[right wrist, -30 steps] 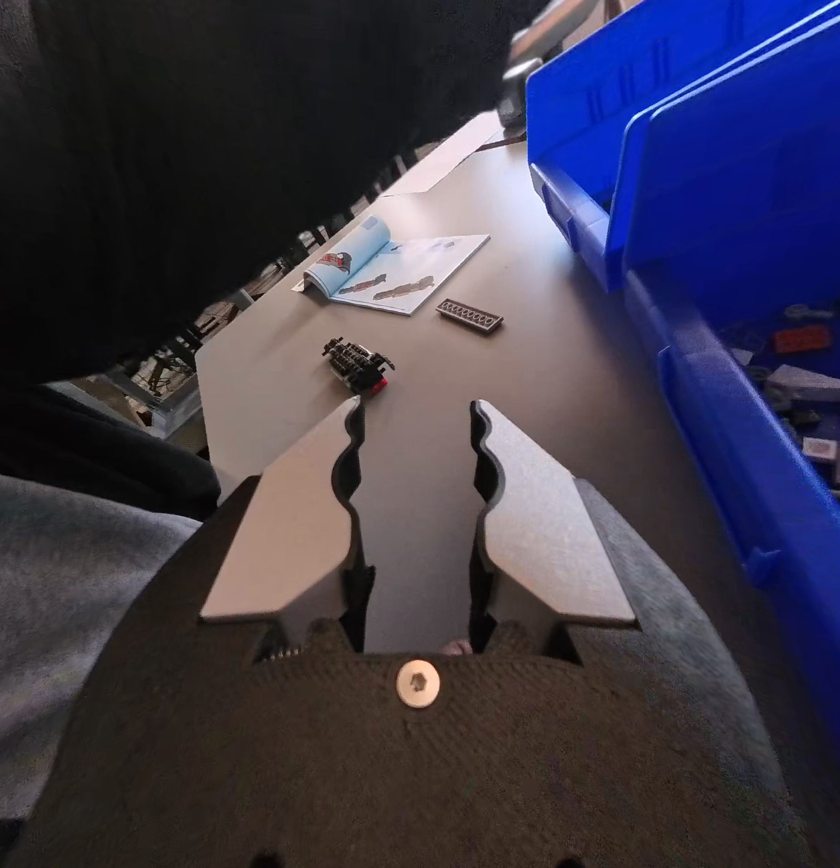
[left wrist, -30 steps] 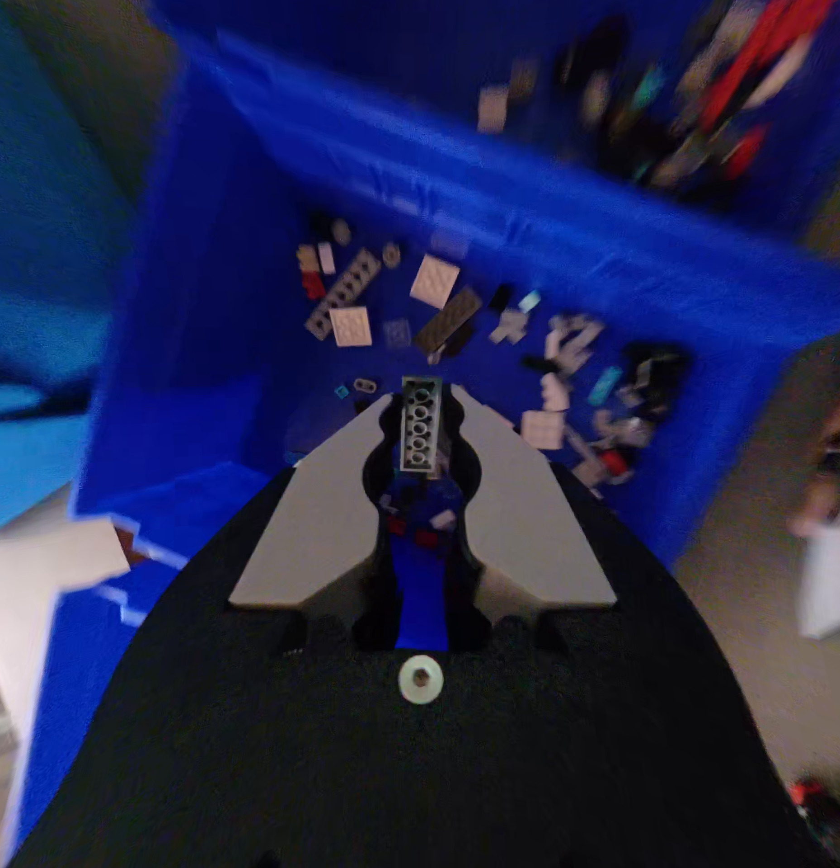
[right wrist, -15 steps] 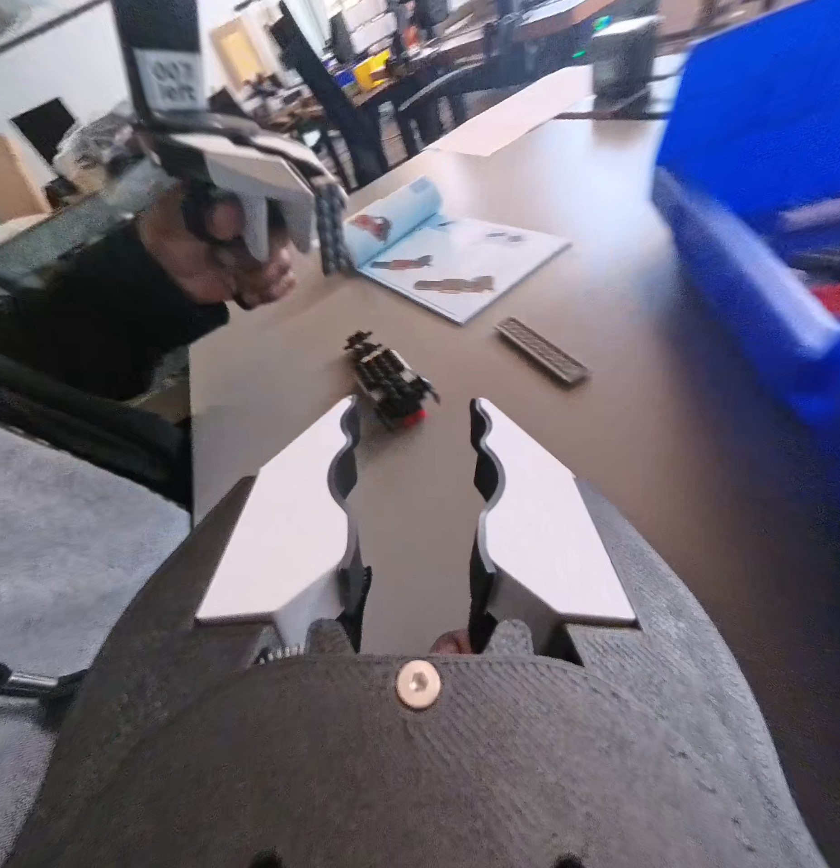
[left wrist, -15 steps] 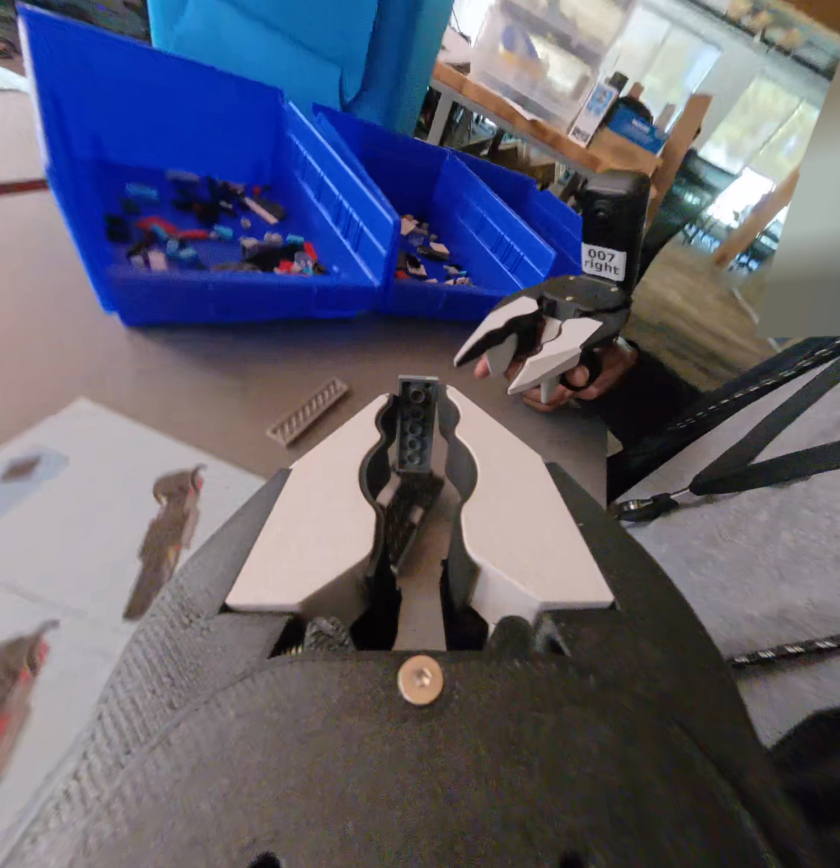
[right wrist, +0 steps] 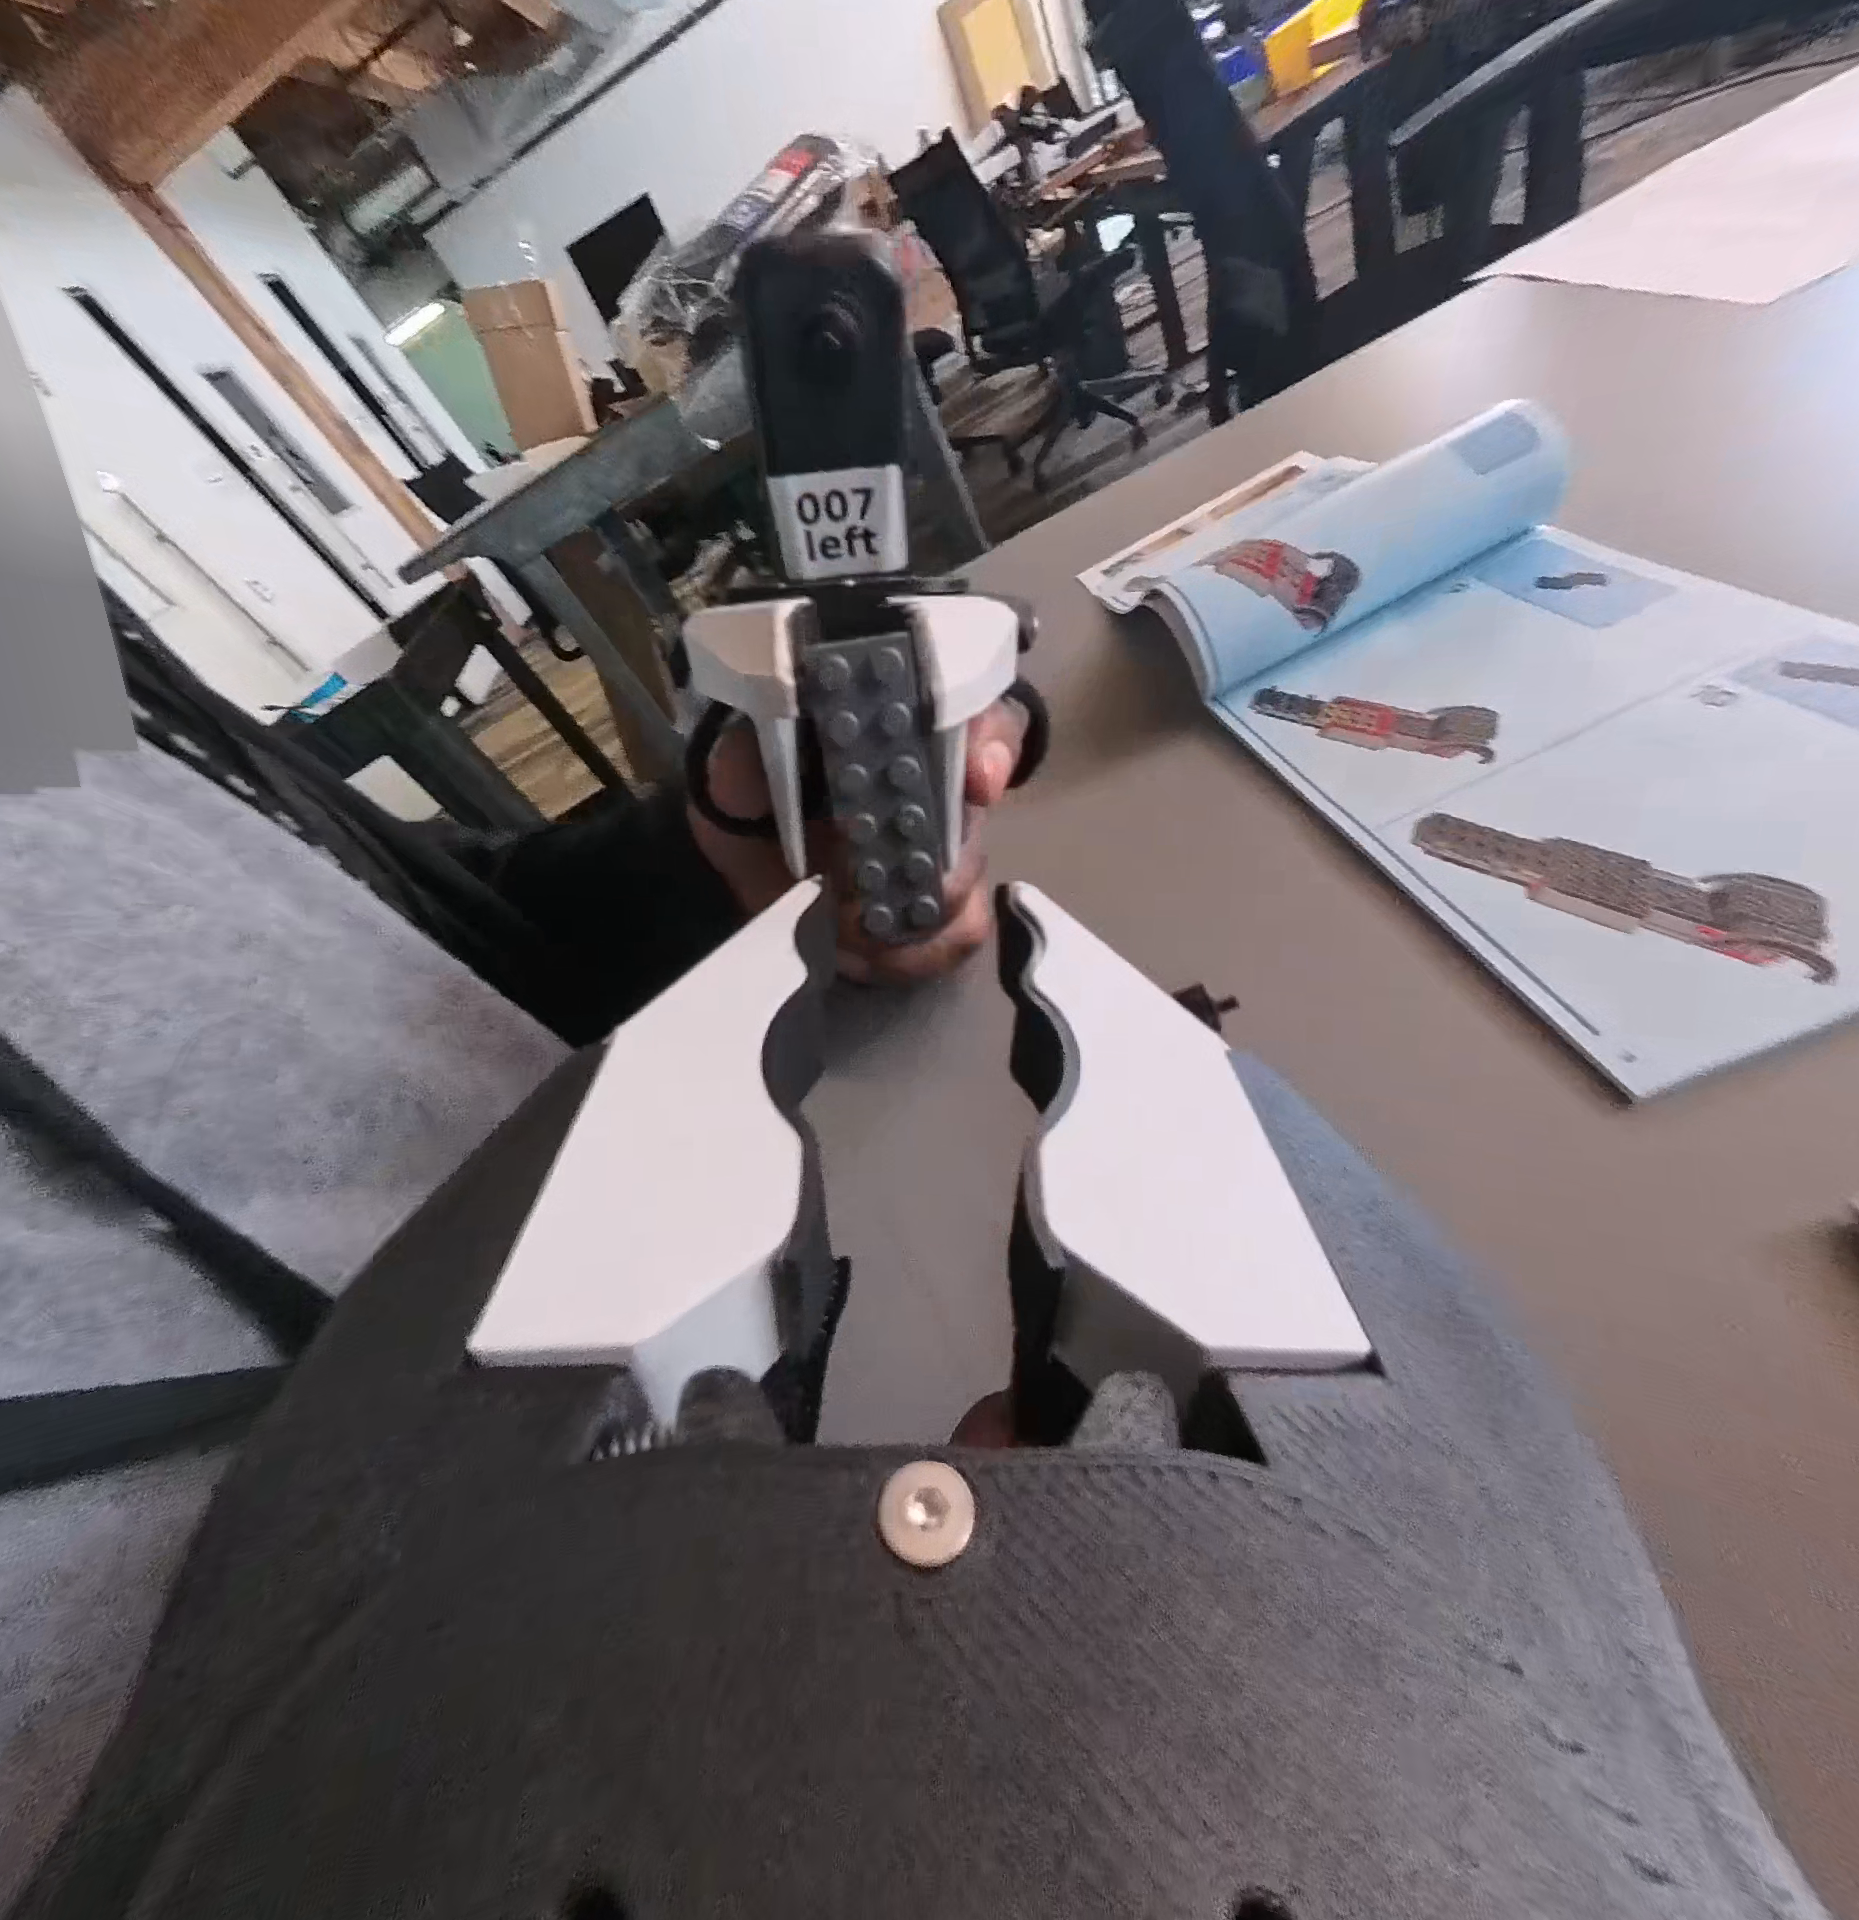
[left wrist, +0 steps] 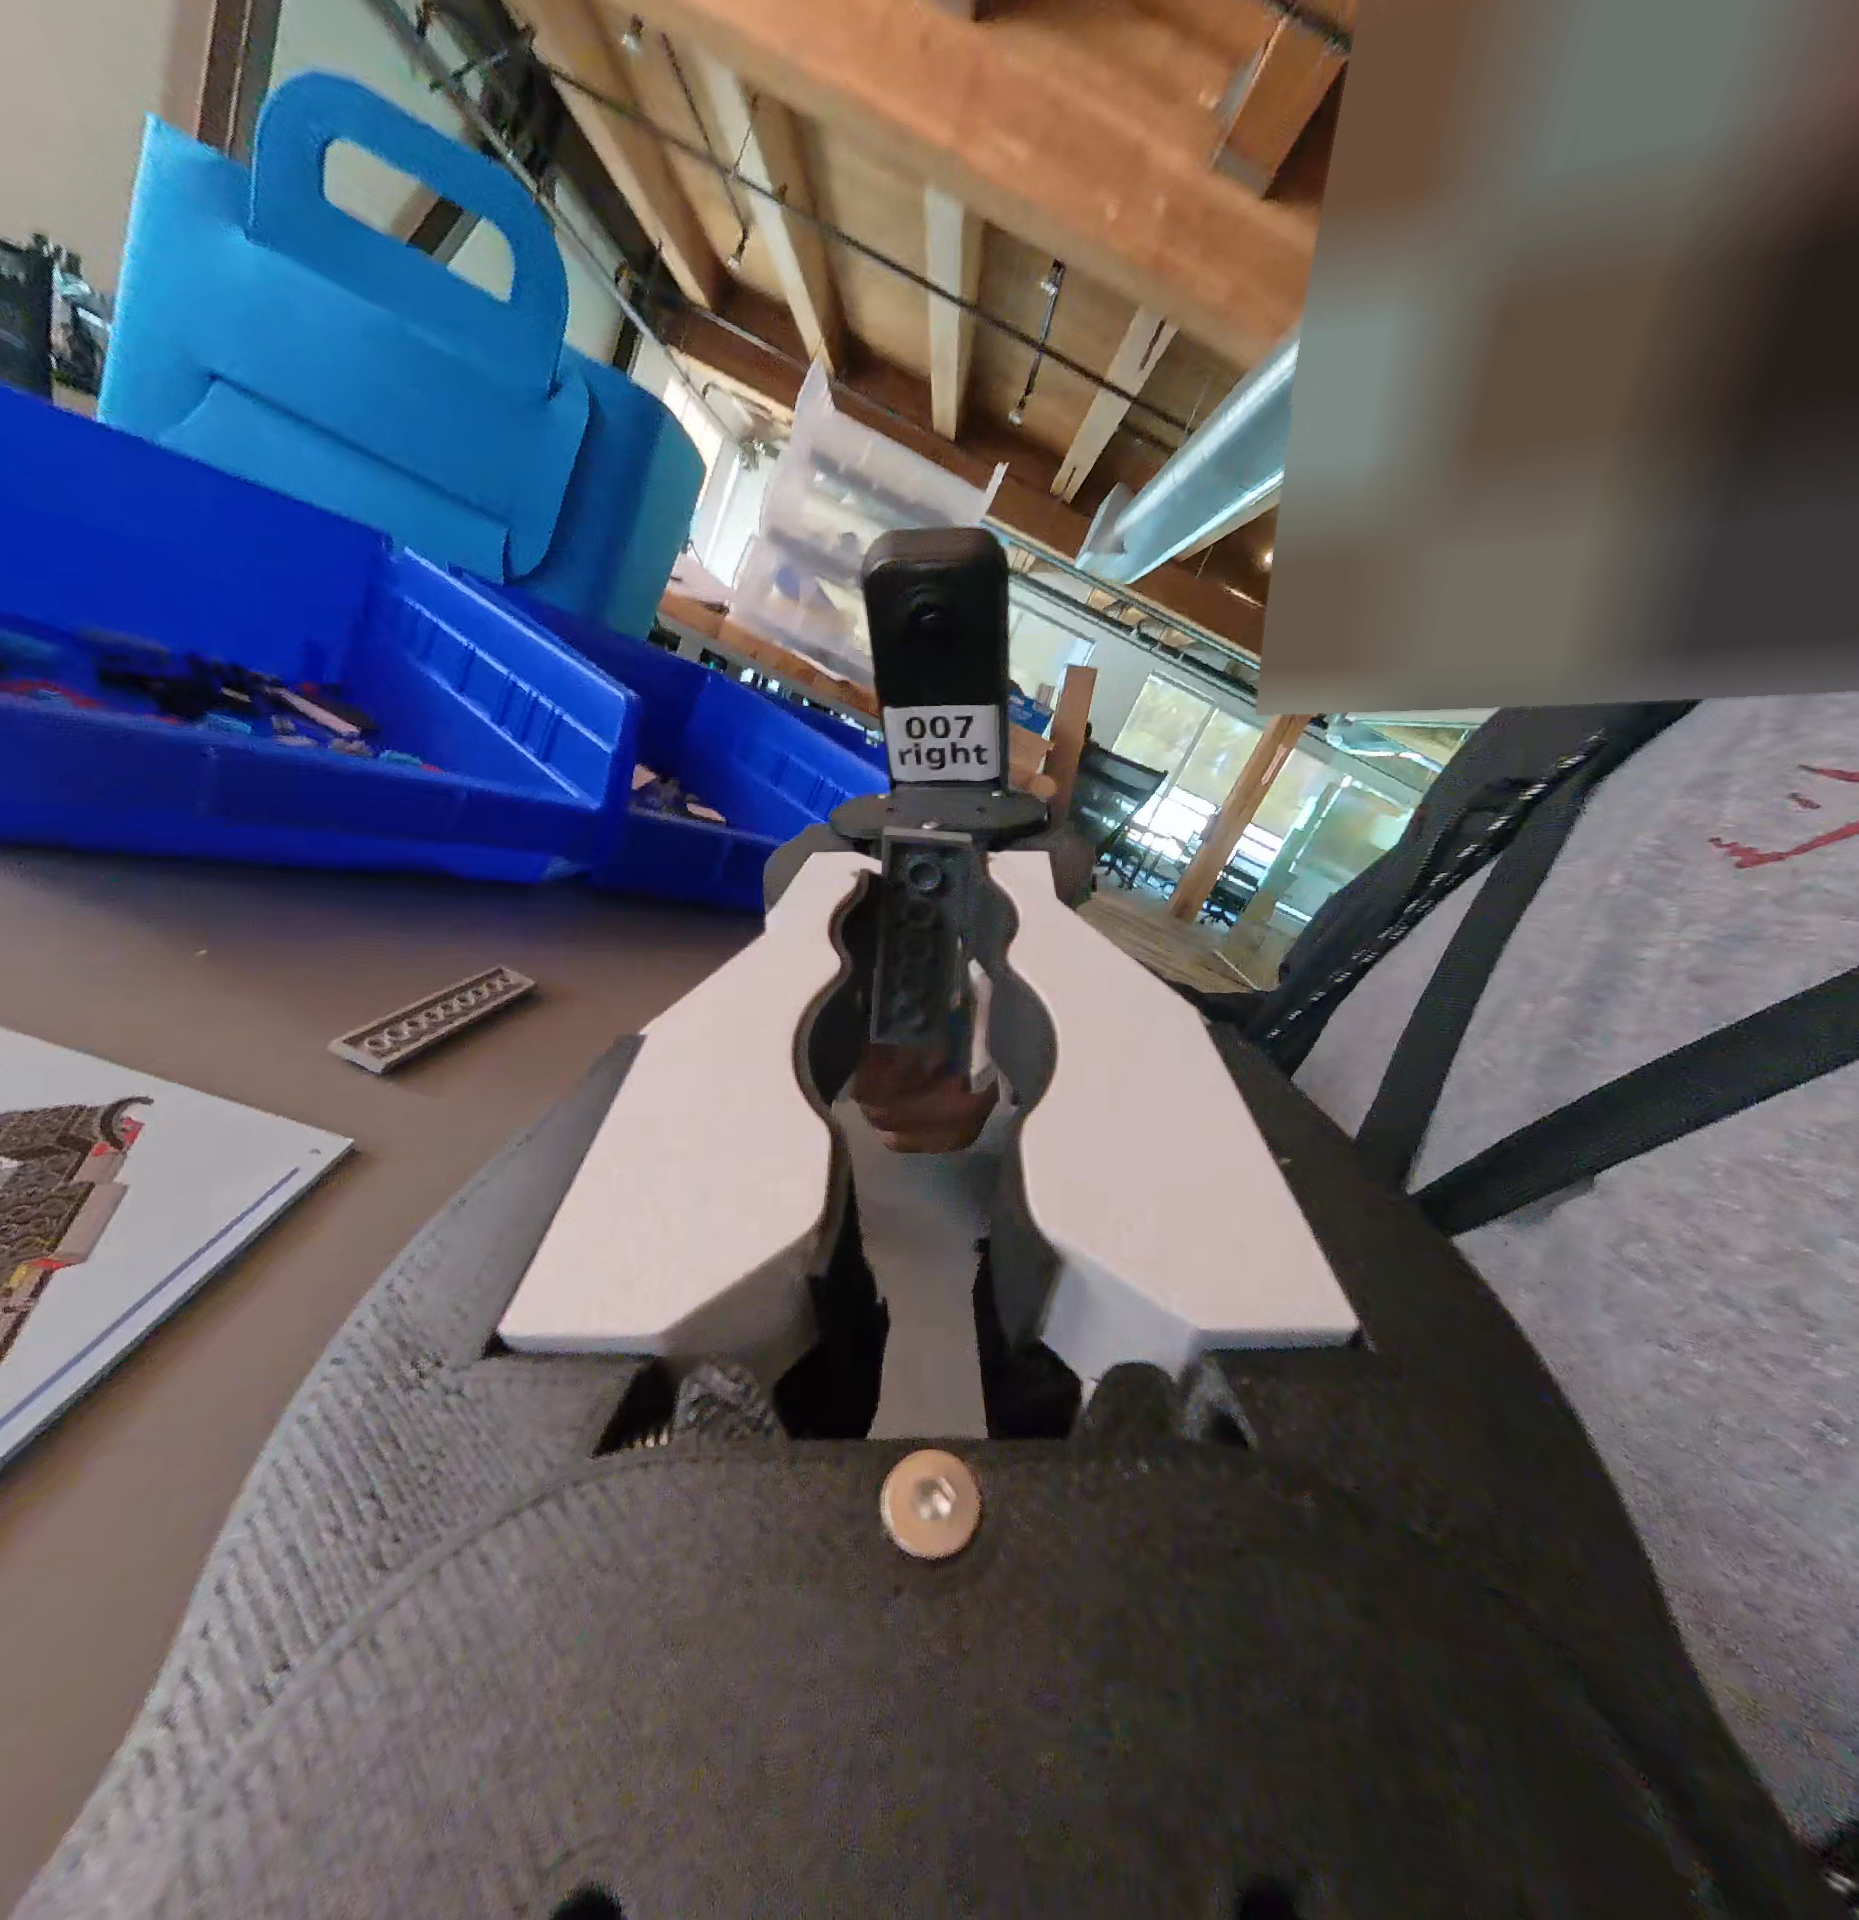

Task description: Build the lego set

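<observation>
Above table (right wrist: 1424,312), left tongs (left wrist: 923,883) gripping grey plate (right wrist: 883,790).

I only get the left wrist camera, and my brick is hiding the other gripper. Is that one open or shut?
Observer: Open. The right wrist view shows the right gripper with its fingers spread and nothing between them.
Operator: Is my brick inside it already?
Observer: I cannot tell. The dark grey brick hangs down from the left gripper, and its lower end lines up with the gap between the right gripper's tips. How deep it sits is not clear.
Operator: Which side of the brick faces it?
Observer: The studded top. Two columns of studs face the right camera.
</observation>
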